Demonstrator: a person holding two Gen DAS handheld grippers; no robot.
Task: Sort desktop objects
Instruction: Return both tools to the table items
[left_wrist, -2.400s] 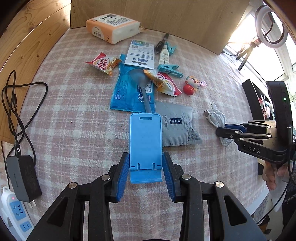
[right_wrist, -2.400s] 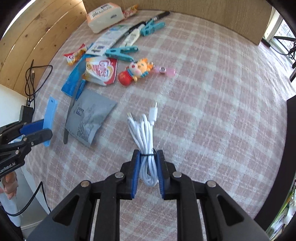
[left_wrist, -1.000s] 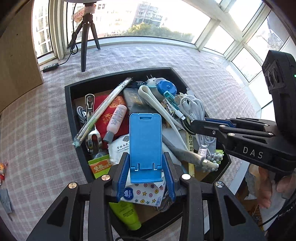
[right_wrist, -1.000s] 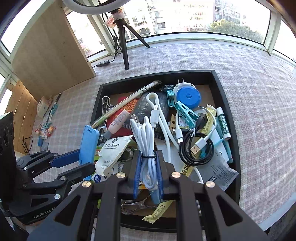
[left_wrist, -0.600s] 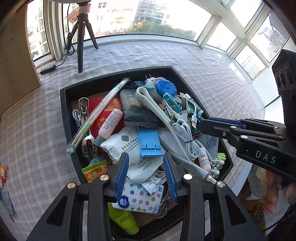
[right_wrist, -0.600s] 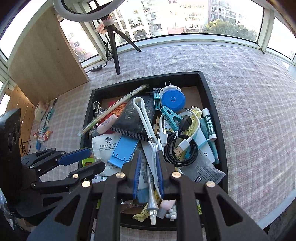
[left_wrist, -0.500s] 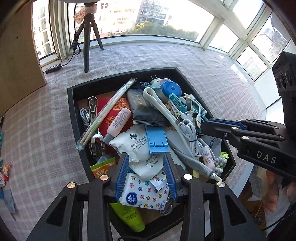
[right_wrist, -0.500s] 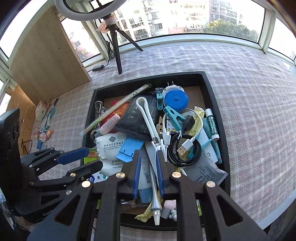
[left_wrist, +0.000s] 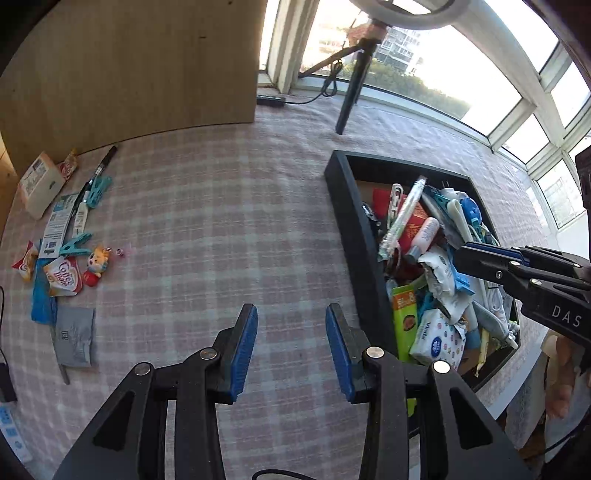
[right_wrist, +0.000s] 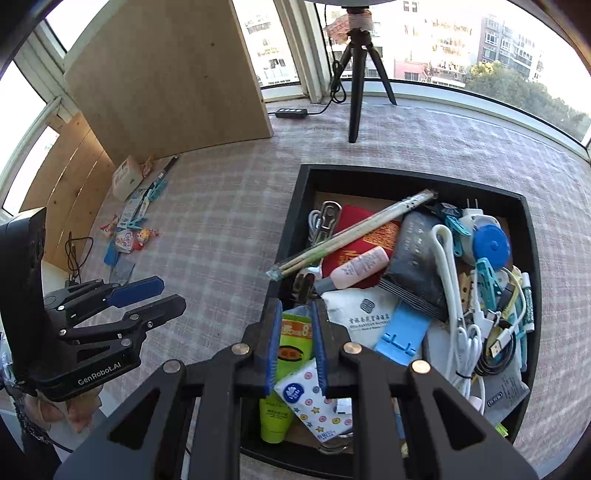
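Remaining loose items sat in a cluster at the far left of the tabletop (left_wrist: 207, 229), well apart from the black tray (left_wrist: 351, 236): grey foil pouch (left_wrist: 75, 341), coffee sachet (left_wrist: 62, 276), blue packet (left_wrist: 41, 302), two teal clips (left_wrist: 75, 243), small doll charm (left_wrist: 96, 260), marker pen (left_wrist: 106, 160), tissue pack (left_wrist: 38, 184).

Handling, my read: pouches and sachets looked light, flat and floppy with slick film, so pinch an edge or corner, not the face. Clips were rigid plastic; grip across the body. The doll was small and rounded and could squirt out of the pads. Tissue pack soft, squeeze mid-body.

Left tongs (left_wrist: 291, 347) were wide open and empty, over bare cloth just left of the tray edge. Right tongs (right_wrist: 295, 347) were narrow with nothing held, hovering over the near-left corner of the tray, above the green tube (right_wrist: 284, 387) and dotted tissue pack (right_wrist: 314, 398).

Versus 2.4 s back: left tongs had gripped the blue phone stand (right_wrist: 402, 332) and right tongs the white cable bundle (right_wrist: 467, 343) over the clutter; both now lay in the tray, stand on the white pouch (right_wrist: 365, 310), cable on the right side. Half a second back both tongs were already empty over the tray; the left has since swung off toward the cluster.
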